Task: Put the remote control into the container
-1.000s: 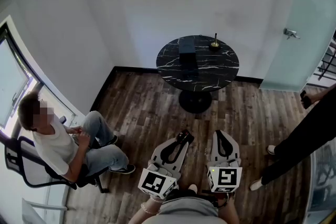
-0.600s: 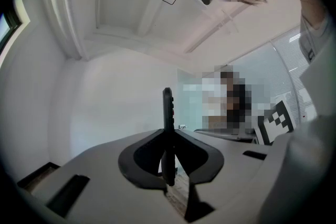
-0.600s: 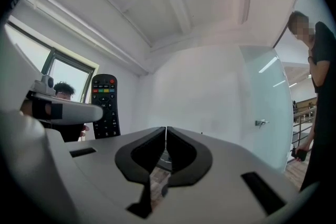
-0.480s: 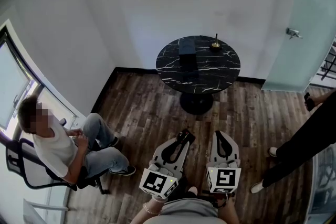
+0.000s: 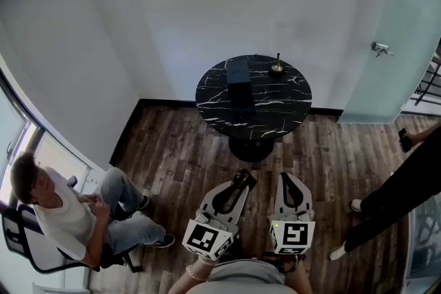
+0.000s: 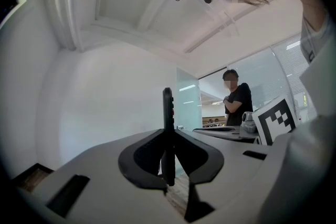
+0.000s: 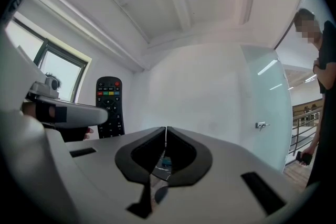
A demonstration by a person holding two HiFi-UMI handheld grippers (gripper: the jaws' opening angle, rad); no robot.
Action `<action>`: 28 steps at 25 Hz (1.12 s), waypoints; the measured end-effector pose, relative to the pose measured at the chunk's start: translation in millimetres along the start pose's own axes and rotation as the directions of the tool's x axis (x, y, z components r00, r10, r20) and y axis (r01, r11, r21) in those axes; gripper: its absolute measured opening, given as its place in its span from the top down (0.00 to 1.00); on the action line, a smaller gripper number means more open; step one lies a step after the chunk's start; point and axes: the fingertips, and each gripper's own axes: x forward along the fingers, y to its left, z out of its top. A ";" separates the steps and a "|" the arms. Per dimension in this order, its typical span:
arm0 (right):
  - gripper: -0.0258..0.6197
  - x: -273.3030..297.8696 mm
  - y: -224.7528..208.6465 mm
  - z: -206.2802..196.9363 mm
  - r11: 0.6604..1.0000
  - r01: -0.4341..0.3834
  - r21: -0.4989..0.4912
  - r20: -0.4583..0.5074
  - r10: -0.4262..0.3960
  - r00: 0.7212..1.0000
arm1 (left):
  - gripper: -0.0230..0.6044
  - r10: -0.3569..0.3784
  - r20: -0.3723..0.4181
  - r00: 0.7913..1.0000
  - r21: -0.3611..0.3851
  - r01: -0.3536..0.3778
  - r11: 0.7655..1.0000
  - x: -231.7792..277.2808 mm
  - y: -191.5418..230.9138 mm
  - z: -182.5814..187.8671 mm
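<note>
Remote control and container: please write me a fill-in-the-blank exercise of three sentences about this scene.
1. The left gripper is shut on the ______.
2. The right gripper has its jaws together, holding ______.
3. The dark container stands on the round ______.
Missing words: remote control; nothing; table.

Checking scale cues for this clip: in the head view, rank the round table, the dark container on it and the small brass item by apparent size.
Largest: the round table.
Next: the dark container.
Smallest: the small brass item.
All three stand together, so nearness to the camera hardly skews this order.
</note>
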 end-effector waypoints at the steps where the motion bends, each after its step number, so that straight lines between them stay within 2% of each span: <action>1: 0.94 7.9 0.0 1.1 1.000 0.007 0.003 -0.001 -0.007 1.000 | 0.86 -0.008 0.002 1.000 -0.001 0.008 1.000 5.7 6.9 1.1; 16: 0.94 102.2 32.0 -4.5 0.997 0.075 0.016 -0.034 -0.074 0.997 | 0.86 -0.086 -0.035 0.996 -0.028 0.085 0.996 44.9 105.3 -4.4; 28: 0.94 149.0 39.2 -10.3 0.997 0.080 0.010 -0.054 -0.080 0.995 | 0.86 -0.059 -0.047 0.997 -0.050 0.057 0.997 62.9 157.9 -12.4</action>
